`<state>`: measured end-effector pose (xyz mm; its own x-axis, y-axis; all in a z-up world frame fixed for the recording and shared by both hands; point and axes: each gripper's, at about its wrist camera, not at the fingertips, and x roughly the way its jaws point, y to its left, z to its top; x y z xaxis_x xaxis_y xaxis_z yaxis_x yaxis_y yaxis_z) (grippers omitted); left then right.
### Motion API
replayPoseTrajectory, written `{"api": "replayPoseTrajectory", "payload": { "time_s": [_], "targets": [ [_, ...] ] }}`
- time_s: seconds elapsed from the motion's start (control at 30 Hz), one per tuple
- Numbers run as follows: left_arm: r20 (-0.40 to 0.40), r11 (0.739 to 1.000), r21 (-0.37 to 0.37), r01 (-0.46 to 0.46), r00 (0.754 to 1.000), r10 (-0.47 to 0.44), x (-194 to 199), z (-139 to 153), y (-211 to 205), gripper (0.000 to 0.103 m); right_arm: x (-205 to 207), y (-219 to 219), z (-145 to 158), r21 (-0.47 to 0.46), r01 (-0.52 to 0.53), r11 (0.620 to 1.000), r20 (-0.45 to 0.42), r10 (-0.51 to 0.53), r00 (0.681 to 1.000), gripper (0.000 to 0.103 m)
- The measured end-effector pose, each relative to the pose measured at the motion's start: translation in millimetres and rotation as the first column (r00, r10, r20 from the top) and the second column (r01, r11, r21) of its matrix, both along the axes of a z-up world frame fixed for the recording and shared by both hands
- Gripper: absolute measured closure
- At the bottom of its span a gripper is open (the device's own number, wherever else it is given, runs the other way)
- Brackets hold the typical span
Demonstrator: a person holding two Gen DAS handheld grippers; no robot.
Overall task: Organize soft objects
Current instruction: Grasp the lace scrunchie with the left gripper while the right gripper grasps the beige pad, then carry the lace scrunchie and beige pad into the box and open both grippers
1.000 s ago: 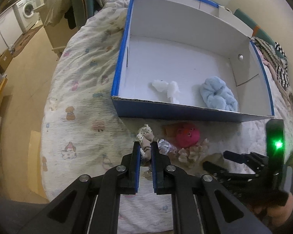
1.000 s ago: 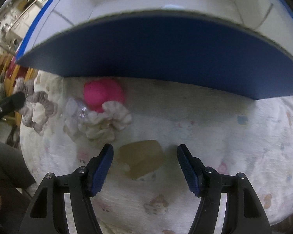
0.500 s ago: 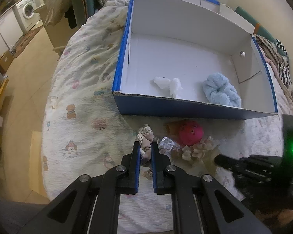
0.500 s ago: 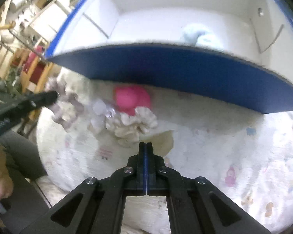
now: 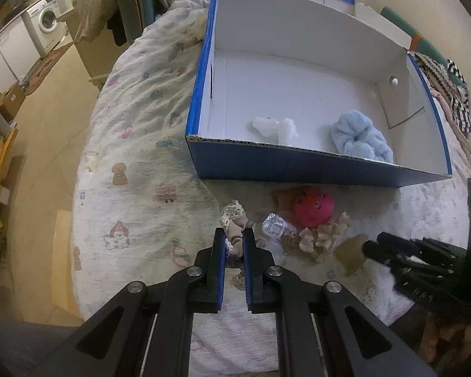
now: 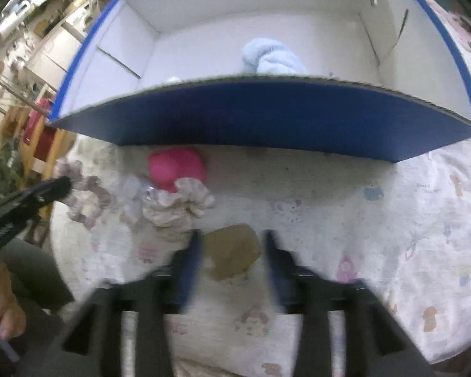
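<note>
My left gripper (image 5: 234, 235) is shut on a beige scrunchie (image 5: 234, 220) lying on the bedspread. My right gripper (image 6: 232, 242) is open, blurred by motion, its fingers on either side of a tan sponge piece (image 6: 232, 251); it also shows in the left wrist view (image 5: 370, 246). A pink ball toy (image 5: 313, 207), a cream scrunchie (image 5: 322, 238) and a clear crinkled piece (image 5: 274, 224) lie in front of the blue box (image 5: 298, 165). Inside the box are a light blue fluffy cloth (image 5: 359, 138) and a white fluffy piece (image 5: 276, 127).
The patterned bedspread (image 5: 135, 144) falls off to the floor on the left. A washing machine (image 5: 45, 20) and a chair with clothes (image 5: 110, 0) stand far left. Striped fabrics (image 5: 455, 94) lie right of the box.
My right gripper was open, shut half a second ago, and has opened again around the tan sponge. My left gripper stays shut on the beige scrunchie.
</note>
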<state>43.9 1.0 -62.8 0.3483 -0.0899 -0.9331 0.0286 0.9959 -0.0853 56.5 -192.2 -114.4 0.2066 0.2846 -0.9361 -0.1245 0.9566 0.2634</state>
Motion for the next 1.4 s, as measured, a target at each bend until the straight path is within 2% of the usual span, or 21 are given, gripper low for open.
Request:
{"api": "replayPoseTrajectory", "payload": {
  "time_s": [0.23, 0.27, 0.3, 0.33, 0.37, 0.4, 0.57, 0.87, 1.07, 1.2, 1.4],
  "targets": [
    [-0.010, 1.000, -0.004, -0.002, 1.000, 0.002, 2, -3, 1, 0.094, 9, 16, -28, -0.055, -0.041, 0.998, -0.064, 0.037, 0.997, 0.036],
    [-0.012, 1.000, -0.006, -0.003, 1.000, 0.003, 2, -3, 0, 0.094, 9, 18, -30, -0.064, -0.047, 0.997, -0.060, 0.043, 0.997, 0.044],
    [-0.013, 1.000, -0.007, -0.002, 1.000, 0.002, 3, -4, 0, 0.094, 10, 21, -30, -0.068, -0.060, 0.996, -0.052, 0.056, 0.997, 0.061],
    [-0.013, 1.000, -0.010, -0.001, 1.000, 0.001, 3, -4, -1, 0.094, 10, 22, -28, -0.068, -0.075, 0.995, -0.051, 0.072, 0.996, 0.064],
    [-0.012, 1.000, -0.012, 0.000, 1.000, 0.000, 4, -3, -1, 0.094, 9, 25, -26, -0.076, -0.091, 0.993, -0.039, 0.088, 0.995, 0.073],
    [-0.010, 1.000, -0.012, 0.001, 1.000, -0.001, 4, -3, -1, 0.094, 7, 27, -25, -0.071, -0.107, 0.992, -0.036, 0.104, 0.994, 0.093],
    [-0.015, 1.000, -0.020, -0.006, 1.000, 0.006, 5, -4, 1, 0.094, -4, 34, -7, -0.046, -0.162, 0.986, 0.017, 0.163, 0.986, 0.093],
    [-0.004, 1.000, -0.014, -0.013, 1.000, 0.013, 0, 0, 3, 0.094, -19, -4, 40, 0.065, -0.065, 0.996, 0.139, 0.056, 0.989, 0.093],
    [0.066, 1.000, 0.026, 0.012, 0.998, -0.014, -8, 14, -4, 0.094, -27, -4, 65, 0.101, -0.047, 0.994, 0.207, 0.025, 0.978, 0.093],
    [0.154, 0.989, 0.147, 0.032, 0.987, -0.055, -16, 24, -15, 0.094, -30, -5, 82, 0.120, -0.059, 0.991, 0.271, 0.024, 0.962, 0.093],
    [0.276, 0.989, 0.144, 0.005, 0.960, -0.045, -23, 54, -13, 0.094, -26, -17, 108, 0.169, -0.035, 0.985, 0.355, -0.028, 0.934, 0.093]
  ]
}}
